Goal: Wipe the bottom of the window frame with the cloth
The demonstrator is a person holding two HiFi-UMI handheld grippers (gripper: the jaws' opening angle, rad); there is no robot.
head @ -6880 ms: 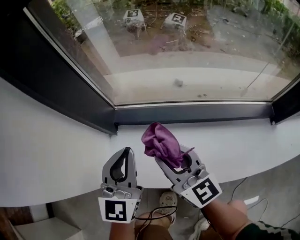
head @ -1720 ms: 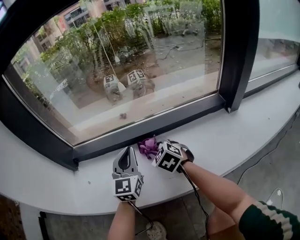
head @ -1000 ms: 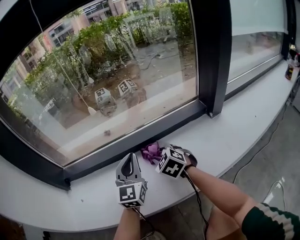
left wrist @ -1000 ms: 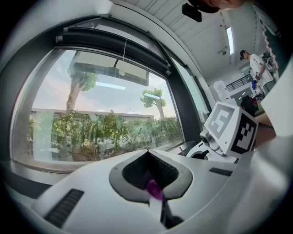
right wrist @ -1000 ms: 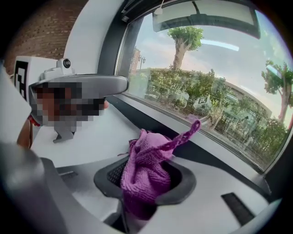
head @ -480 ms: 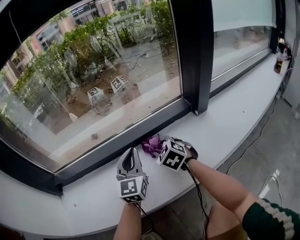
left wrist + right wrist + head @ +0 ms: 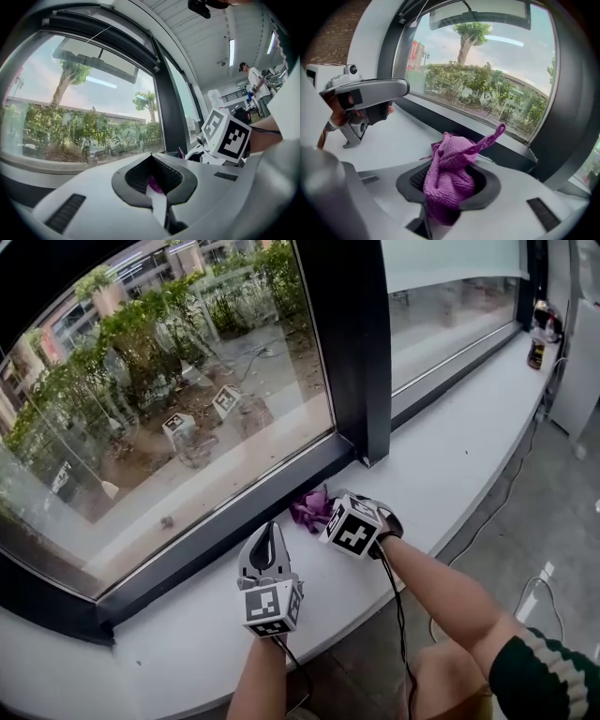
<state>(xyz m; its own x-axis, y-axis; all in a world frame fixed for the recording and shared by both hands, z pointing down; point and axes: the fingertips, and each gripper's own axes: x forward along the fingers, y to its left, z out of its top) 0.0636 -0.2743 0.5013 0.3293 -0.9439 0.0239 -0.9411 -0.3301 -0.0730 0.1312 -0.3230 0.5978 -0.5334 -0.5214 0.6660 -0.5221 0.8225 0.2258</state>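
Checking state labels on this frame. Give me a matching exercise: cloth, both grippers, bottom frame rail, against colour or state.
Things:
1. cloth
2. left gripper
3. right gripper
4. bottom frame rail

States:
A. dark, running under the glass
B. shut, empty
C. purple, bunched up
D. shut on the cloth

Pairs: 1-C, 2-B, 3-D, 4-A

Worktop (image 7: 469, 456) bare R of right claw (image 7: 325, 509) up to bottle (image 7: 537, 338) at far end; also bare L of left claw (image 7: 270, 535). Fwd blocked by window frame (image 7: 216, 531) bottom rail + glass (image 7: 187, 381). Vertical post (image 7: 342, 343) stands just R of cloth (image 7: 309, 507), cuts the run along frame. Narrow gap btwn claws.
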